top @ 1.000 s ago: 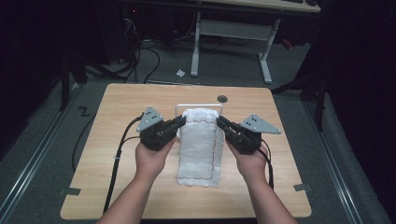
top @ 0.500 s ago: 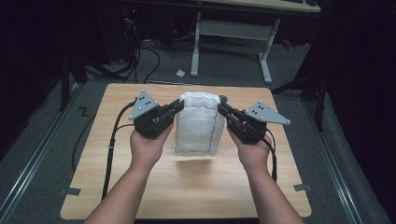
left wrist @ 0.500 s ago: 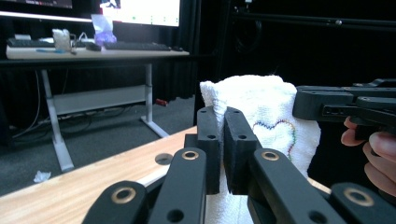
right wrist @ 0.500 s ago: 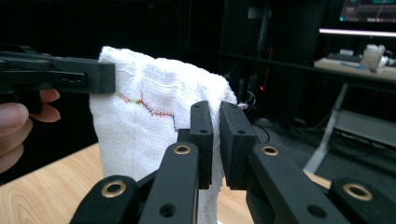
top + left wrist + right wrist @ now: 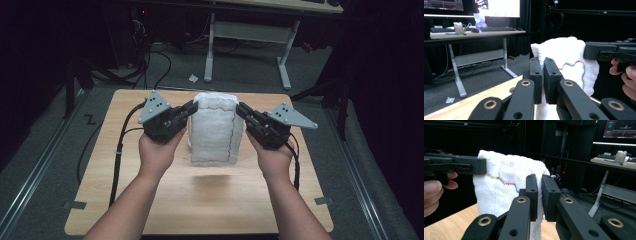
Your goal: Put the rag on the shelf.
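High view: white towel (image 5: 216, 131) hangs, top corners apparently pinched between both grippers' clenched fingers (image 5: 191, 106).

Both forearms reach forward from the near edge, hands level with each other. The left tongs (image 5: 191, 106) and right tongs (image 5: 239, 109) point inward toward one another, jaws pinched nearly together, grey plates uppermost.
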